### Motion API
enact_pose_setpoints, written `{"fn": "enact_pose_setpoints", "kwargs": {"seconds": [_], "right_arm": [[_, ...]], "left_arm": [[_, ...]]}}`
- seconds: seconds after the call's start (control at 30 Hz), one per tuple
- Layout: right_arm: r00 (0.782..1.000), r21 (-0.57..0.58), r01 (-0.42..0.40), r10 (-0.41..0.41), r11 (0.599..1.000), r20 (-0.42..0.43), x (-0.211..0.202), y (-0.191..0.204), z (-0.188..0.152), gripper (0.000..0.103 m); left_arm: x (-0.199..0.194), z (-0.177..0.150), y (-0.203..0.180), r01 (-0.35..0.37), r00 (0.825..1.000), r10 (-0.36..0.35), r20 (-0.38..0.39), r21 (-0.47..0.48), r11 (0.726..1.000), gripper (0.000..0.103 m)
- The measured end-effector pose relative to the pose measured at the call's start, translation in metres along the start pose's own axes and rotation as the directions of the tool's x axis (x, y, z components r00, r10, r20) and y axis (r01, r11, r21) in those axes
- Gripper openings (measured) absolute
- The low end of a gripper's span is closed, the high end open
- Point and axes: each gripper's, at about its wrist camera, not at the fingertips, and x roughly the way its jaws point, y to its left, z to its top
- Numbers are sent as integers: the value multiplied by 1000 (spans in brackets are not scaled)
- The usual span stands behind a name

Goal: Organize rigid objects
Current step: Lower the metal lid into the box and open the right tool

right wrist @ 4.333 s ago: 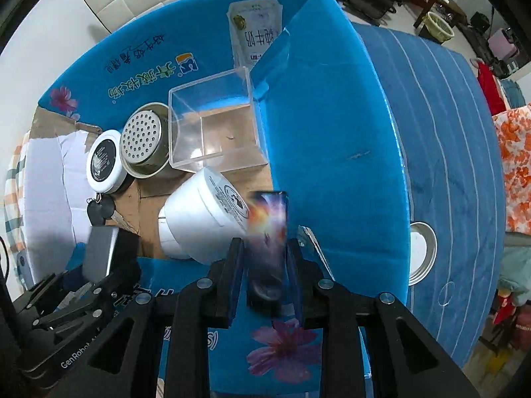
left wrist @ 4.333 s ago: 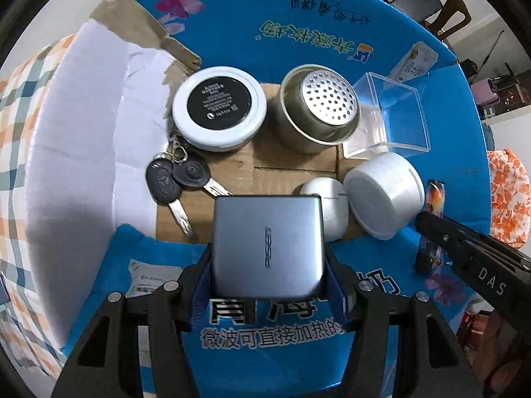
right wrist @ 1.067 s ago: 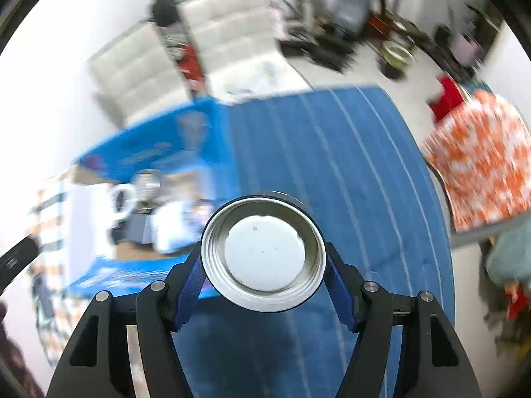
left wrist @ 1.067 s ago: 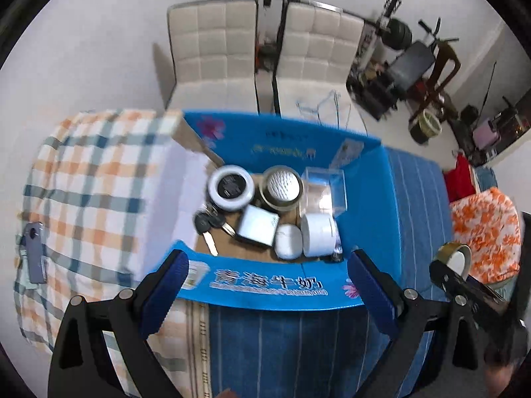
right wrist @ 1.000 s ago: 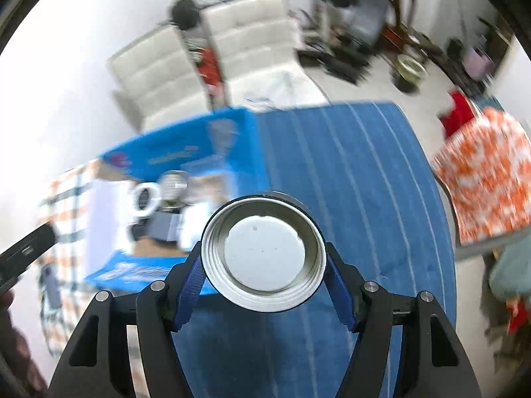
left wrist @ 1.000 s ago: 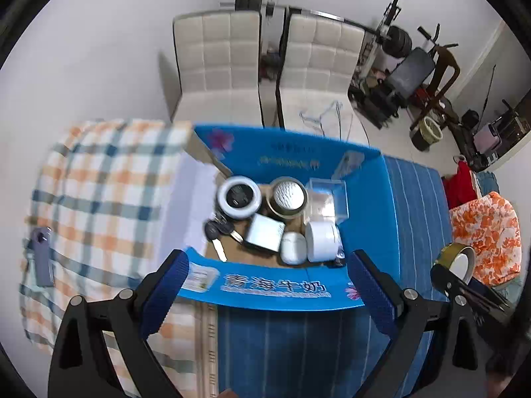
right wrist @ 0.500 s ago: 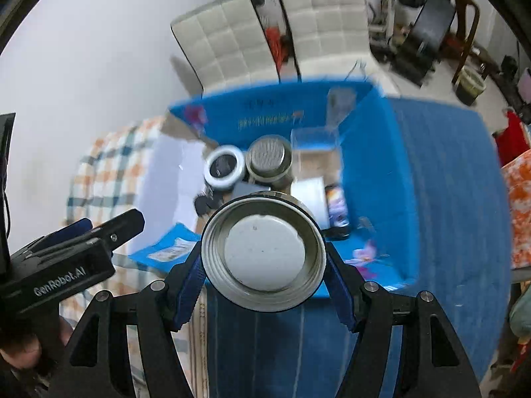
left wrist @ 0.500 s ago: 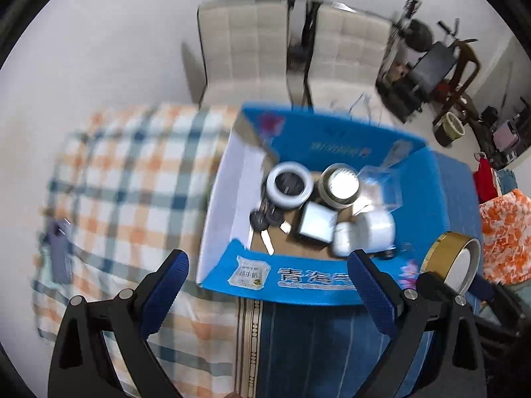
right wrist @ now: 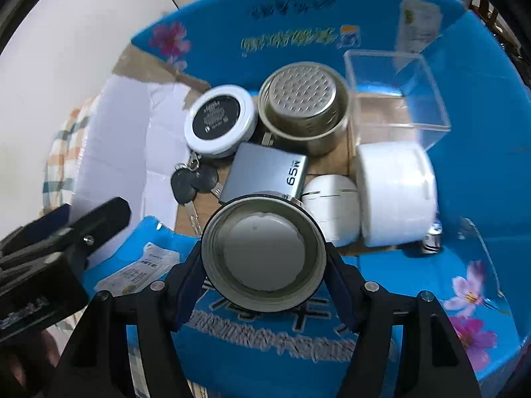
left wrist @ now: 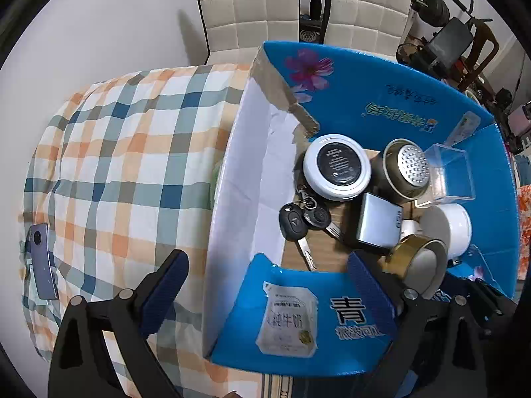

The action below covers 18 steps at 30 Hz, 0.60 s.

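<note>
Far left of the left wrist view, a purple phone (left wrist: 40,262) lies on the checked cloth (left wrist: 126,152); the left claw (left wrist: 265,282) gapes wide, gripping nothing, low in frame. Centre-right, the blue box (left wrist: 381,99) holds the keys (left wrist: 300,220), white tin (left wrist: 337,167) and grey charger (left wrist: 378,224). Right wrist view, bottom centre: the right claw (right wrist: 264,277) clamps 1 metal lid (right wrist: 264,253) over the box's near wall.
</note>
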Motion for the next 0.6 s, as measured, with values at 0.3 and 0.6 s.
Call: {"fn": "enact_pose_setpoints", "kwargs": {"seconds": [0.3, 0.6], "right_arm": [[996, 39, 61, -58, 997, -71, 15, -4, 7, 70], [989, 55, 144, -142, 988, -45, -19, -20, 4, 83]], "left_arm": [[12, 3, 4, 3, 1000, -3, -19, -6, 1000, 98], [5, 2, 4, 39, 999, -39, -23, -25, 999, 98]]}}
